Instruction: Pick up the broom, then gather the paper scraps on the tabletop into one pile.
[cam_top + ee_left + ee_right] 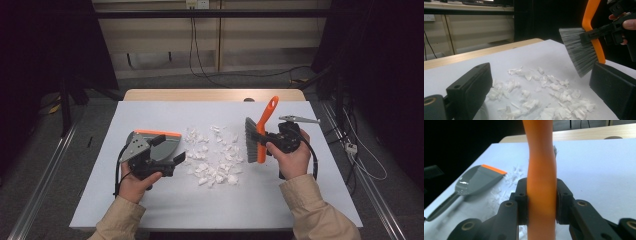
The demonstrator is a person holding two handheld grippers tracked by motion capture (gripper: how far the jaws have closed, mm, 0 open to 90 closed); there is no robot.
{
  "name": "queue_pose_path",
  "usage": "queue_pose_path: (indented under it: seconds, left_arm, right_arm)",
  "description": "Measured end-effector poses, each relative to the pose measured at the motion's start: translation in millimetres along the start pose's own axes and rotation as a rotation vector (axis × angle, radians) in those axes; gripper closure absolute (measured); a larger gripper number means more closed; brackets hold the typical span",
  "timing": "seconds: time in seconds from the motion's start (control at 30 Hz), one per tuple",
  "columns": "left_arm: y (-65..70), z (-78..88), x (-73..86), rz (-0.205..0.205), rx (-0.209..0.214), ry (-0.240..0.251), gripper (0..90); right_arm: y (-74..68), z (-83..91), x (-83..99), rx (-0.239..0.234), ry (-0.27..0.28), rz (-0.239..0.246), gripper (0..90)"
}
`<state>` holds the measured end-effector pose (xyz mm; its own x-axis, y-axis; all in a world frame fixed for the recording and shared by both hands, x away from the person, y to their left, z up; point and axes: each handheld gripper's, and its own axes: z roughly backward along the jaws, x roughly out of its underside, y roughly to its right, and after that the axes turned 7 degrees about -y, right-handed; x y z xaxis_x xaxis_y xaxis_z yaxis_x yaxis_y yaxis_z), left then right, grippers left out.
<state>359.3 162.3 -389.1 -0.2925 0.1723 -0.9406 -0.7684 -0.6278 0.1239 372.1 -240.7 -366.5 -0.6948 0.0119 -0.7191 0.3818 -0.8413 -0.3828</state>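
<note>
A pile of white paper scraps (212, 155) lies mid-table. A grey dustpan (167, 142) with an orange lip rests flat on the table to their left. My left gripper (170, 150) hovers over the dustpan and is open. In the left gripper view its jaws (541, 82) stand wide apart with nothing between them, and the scraps (549, 97) lie just ahead. My right gripper (265, 137) is shut on the orange handle (541, 182) of a brush. The brush's grey bristles (252, 141) hang at the right edge of the scraps, just above the table. The dustpan (476, 182) lies beyond.
The white table top (200, 205) has bare room in front of and to the right of the scraps. A wooden strip (210, 95) runs along its far edge. Cables (200, 65) trail on the floor behind, and a power strip (351, 148) lies to the right.
</note>
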Motion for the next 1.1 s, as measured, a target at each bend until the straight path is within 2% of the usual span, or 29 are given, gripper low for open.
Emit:
queue_pose_path:
  seconds: [0.17, 0.5, 0.67, 0.77, 0.87, 1.0, 1.1]
  left_arm:
    - [-7.1, 8.2, 2.7, 0.01, -0.004, 0.001, 3.7]
    - [-17.1, 20.6, 5.5, 0.015, -0.009, 0.008, 2.3]
    - [-20.4, 26.3, 6.5, 0.029, -0.016, 0.004, 2.3]
    - [-22.6, 31.4, 7.1, 0.02, -0.023, 0.002, 2.3]
    - [-26.1, 37.1, 8.5, 0.015, -0.029, -0.002, 2.3]
    - [-30.0, 42.0, 12.1, 0.023, -0.04, 0.0, 2.3]
    - [-30.1, 43.7, 13.6, 0.025, -0.039, 0.002, 2.3]
  right_arm:
    - [4.2, 2.4, -1.2, 0.018, -0.012, 0.009, 70.0]
    - [20.6, 14.3, -2.3, 0.059, -0.027, -0.007, 70.1]
    - [28.5, 14.9, 0.9, 0.075, -0.062, -0.011, 70.0]
    - [30.8, 13.1, 5.0, 0.087, -0.079, -0.012, 70.0]
    - [33.0, 11.2, 6.9, 0.112, -0.103, 0.001, 70.0]
    - [39.5, 8.5, 6.8, 0.137, -0.126, -0.027, 70.0]
    - [45.0, 3.6, 6.8, 0.181, -0.146, -0.034, 70.0]
